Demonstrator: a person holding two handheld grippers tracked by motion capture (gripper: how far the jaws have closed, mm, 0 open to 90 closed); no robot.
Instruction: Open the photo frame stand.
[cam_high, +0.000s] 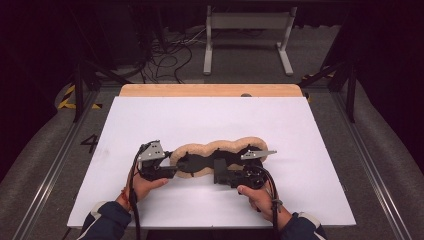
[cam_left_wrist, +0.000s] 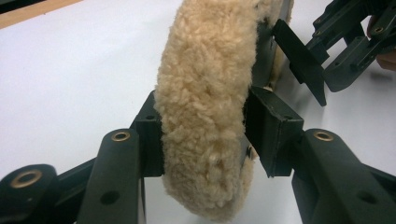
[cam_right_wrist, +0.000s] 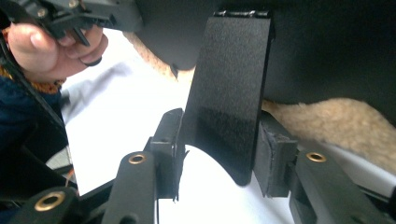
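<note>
**Both grippers clamped on the fleece pad, work still underway**

Left gripper (cam_high: 167, 167) has its jaws pressed onto the fluffy rim at the left end of the fleece pad (cam_high: 220, 147); in the left gripper view the cream pile bulges between the pads. Right gripper (cam_high: 220, 172) pinches a black strap (cam_right_wrist: 229, 88) on the pad's near side, the tab standing upright between its jaws.

The pad lies at the middle of the white sheet (cam_high: 210, 120), slightly toward the person, black lining facing up. Its long axis runs left to right across the sheet, lobed outline wavy.

Judged from this, both grips are made; whatever fastening or turning of the strap is meant remains to be done.
</note>
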